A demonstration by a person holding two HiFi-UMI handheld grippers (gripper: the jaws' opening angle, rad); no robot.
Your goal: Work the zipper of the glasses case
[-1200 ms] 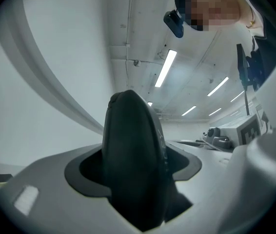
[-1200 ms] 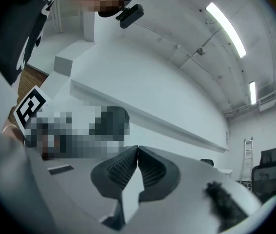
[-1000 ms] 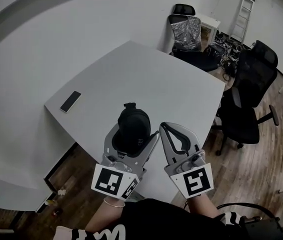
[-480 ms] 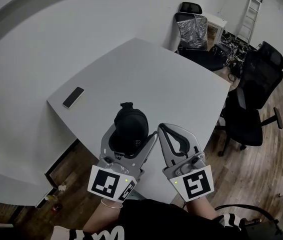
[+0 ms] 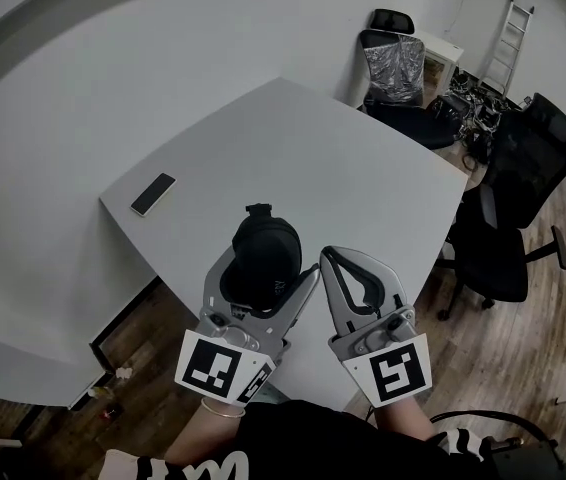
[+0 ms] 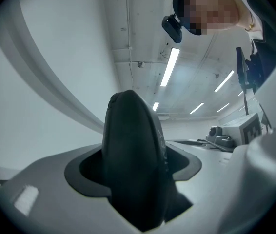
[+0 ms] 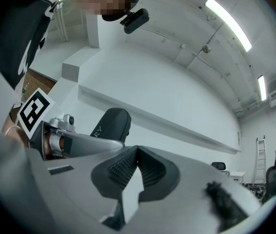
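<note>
Head view, basically unchanged, left gripper (image 5: 272, 266) still clamping the glasses case (image 5: 261, 253), right gripper (image 5: 327, 255) pinched closed on nothing, both at lower edge of table (image 5: 353, 173), bare top above.

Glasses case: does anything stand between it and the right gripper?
No loose thing does. The left gripper is shut on the glasses case, so its jaw on that side runs along the flank that faces the shut, empty right gripper. The case's far end is bare beyond that jaw.

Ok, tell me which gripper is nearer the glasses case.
Left. The left gripper has the glasses case clamped between its jaws; the right gripper sits apart from it, just to its right, jaws together and empty.
</note>
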